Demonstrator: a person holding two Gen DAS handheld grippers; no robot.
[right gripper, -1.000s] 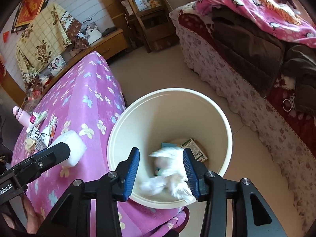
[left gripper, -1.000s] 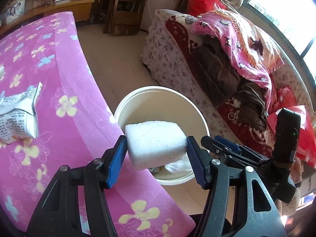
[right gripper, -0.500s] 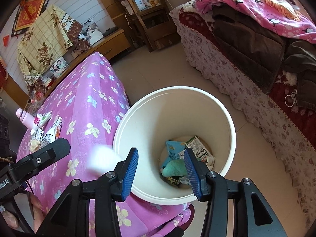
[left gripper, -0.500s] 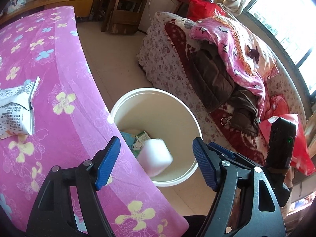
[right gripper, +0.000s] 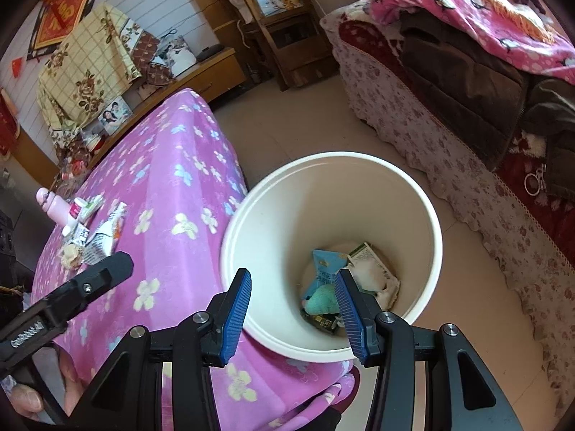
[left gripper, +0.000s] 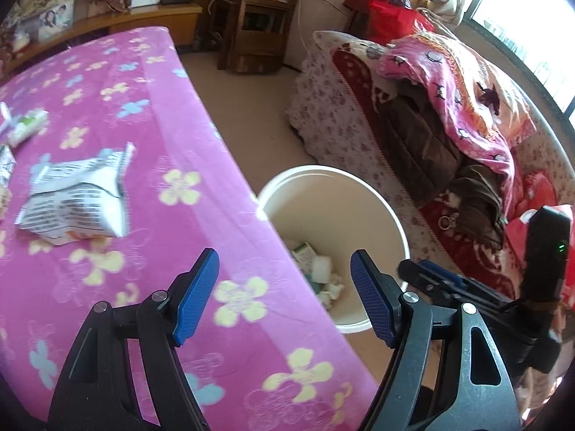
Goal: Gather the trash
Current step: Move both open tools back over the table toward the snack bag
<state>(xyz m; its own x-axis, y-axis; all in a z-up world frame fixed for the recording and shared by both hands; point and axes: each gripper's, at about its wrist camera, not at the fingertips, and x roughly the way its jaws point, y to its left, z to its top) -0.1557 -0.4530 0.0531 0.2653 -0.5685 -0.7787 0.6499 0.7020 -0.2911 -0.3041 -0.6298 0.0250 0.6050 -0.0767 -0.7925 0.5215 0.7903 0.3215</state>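
A cream round bin (left gripper: 391, 222) (right gripper: 427, 215) stands on the floor beside the pink flowered table (left gripper: 107, 115) (right gripper: 172, 186). Inside it lie a white foam block (left gripper: 321, 268) (right gripper: 368, 273), a blue packet (right gripper: 325, 267), a teal lump (right gripper: 321, 301) and a small carton (right gripper: 363, 251). My left gripper (left gripper: 285, 292) is open and empty over the table edge by the bin. My right gripper (right gripper: 293, 314) is open and empty above the bin's near rim. A crumpled white wrapper (left gripper: 77, 201) (right gripper: 104, 237) lies on the table.
More small litter and a pink bottle (right gripper: 54, 208) sit at the table's far left. A sofa (left gripper: 431, 136) heaped with blankets and clothes stands right of the bin. A wooden shelf (left gripper: 258, 18) and a low cabinet (right gripper: 201, 75) stand at the back.
My left gripper opened and let go of the white foam block, which fell into the bin. The left gripper then swung left over the table. White tissue from the right gripper also landed inside.
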